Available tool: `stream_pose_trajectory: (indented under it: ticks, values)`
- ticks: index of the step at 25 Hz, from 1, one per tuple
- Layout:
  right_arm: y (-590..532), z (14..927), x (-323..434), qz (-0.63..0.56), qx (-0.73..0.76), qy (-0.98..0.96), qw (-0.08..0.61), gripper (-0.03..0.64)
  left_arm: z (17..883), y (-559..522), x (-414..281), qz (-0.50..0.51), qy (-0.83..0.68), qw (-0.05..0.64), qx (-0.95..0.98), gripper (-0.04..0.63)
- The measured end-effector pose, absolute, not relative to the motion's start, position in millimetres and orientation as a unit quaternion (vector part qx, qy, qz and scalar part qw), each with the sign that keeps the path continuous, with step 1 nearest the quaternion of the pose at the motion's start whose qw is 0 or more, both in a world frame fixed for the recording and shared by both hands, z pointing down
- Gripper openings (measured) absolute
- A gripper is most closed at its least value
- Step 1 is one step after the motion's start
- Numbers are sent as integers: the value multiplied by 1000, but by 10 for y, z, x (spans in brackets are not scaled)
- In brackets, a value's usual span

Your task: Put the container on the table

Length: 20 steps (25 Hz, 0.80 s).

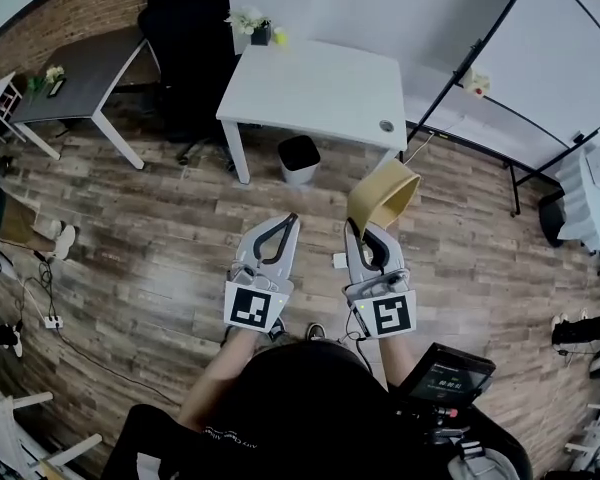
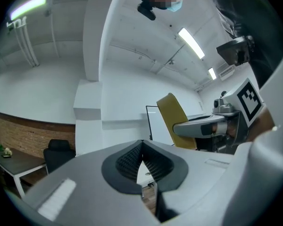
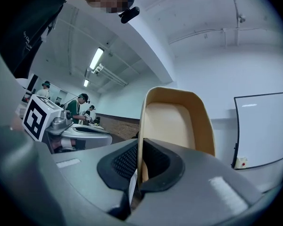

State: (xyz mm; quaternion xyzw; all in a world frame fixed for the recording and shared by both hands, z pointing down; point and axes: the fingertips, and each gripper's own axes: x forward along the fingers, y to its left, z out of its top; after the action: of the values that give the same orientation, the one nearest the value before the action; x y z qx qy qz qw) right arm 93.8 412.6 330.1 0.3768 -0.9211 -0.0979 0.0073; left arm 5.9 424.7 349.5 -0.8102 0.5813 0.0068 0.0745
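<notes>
A tan, tray-like container (image 1: 383, 195) hangs in the air over the wooden floor, its rim clamped in my right gripper (image 1: 357, 230), which is shut on it. In the right gripper view the container (image 3: 176, 121) rises upright from between the jaws, its hollow side facing the camera. My left gripper (image 1: 291, 220) is shut with nothing in it, held level beside the right one. In the left gripper view the container (image 2: 173, 119) and the right gripper (image 2: 177, 128) show to the right. The white table (image 1: 320, 89) stands ahead, beyond both grippers.
A small black bin (image 1: 299, 158) stands under the white table's front edge. A potted plant (image 1: 253, 26) sits on its far left corner. A dark desk (image 1: 75, 76) and a black office chair (image 1: 185, 38) lie to the left. A whiteboard frame (image 1: 500, 98) stands at the right.
</notes>
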Motion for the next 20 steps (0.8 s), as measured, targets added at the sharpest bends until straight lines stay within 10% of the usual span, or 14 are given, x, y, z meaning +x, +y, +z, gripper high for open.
stream_pose_trajectory:
  ticks: [20]
  values:
    - [2876, 3524, 892, -110, 390, -914, 25, 16, 3681, 3052, -2, -16, 571, 63, -818, 2]
